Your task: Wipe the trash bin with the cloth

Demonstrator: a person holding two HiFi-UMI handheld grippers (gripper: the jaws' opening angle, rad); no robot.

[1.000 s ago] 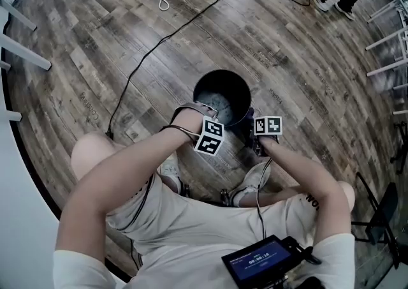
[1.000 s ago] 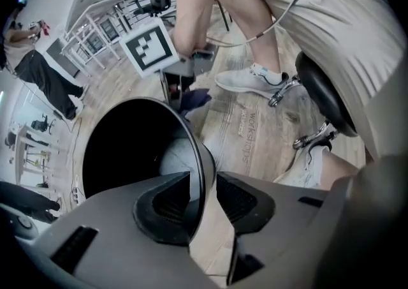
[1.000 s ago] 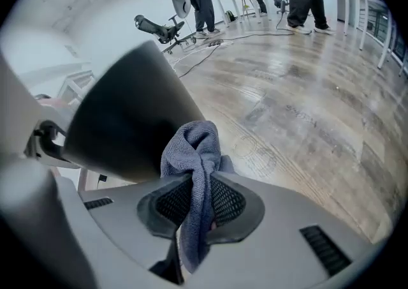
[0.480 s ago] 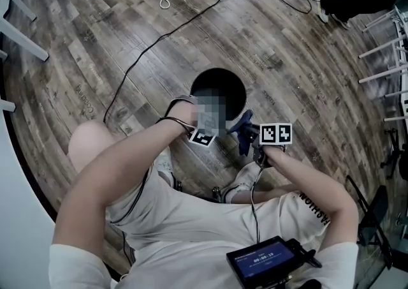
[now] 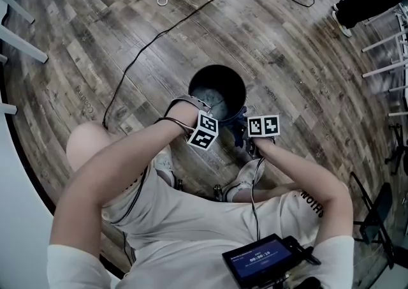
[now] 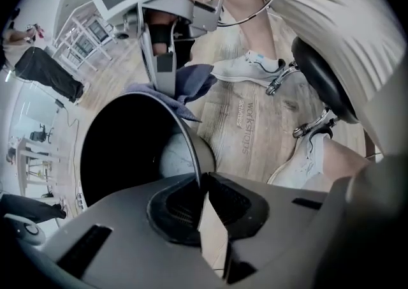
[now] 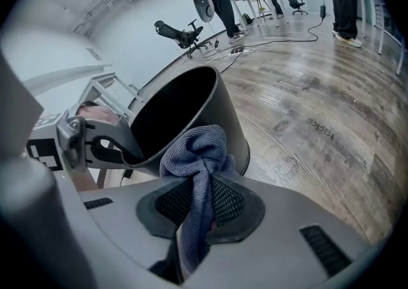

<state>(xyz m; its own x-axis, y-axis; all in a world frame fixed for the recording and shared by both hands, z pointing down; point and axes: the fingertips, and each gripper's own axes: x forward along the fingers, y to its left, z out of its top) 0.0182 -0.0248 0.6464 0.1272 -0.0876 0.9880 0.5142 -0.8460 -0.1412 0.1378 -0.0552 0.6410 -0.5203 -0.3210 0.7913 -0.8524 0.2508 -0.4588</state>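
Fingers [image 6: 169, 211] of the left gripper [image 6: 201, 200] are closing on the near rim of the round black trash bin [image 6: 127, 147] on the wooden floor [image 5: 95, 58] — while those of the right gripper [image 7: 203, 208], clenched on the bunched blue-grey cloth [image 7: 194, 154], hold it against the opposite rim — outer wall directly ahead.

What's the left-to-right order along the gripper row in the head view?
left gripper, jaws closing with the trash bin rim between them → blue cloth → right gripper, clamped on that cloth. The bin overlaps the first two, so it's left unranked.
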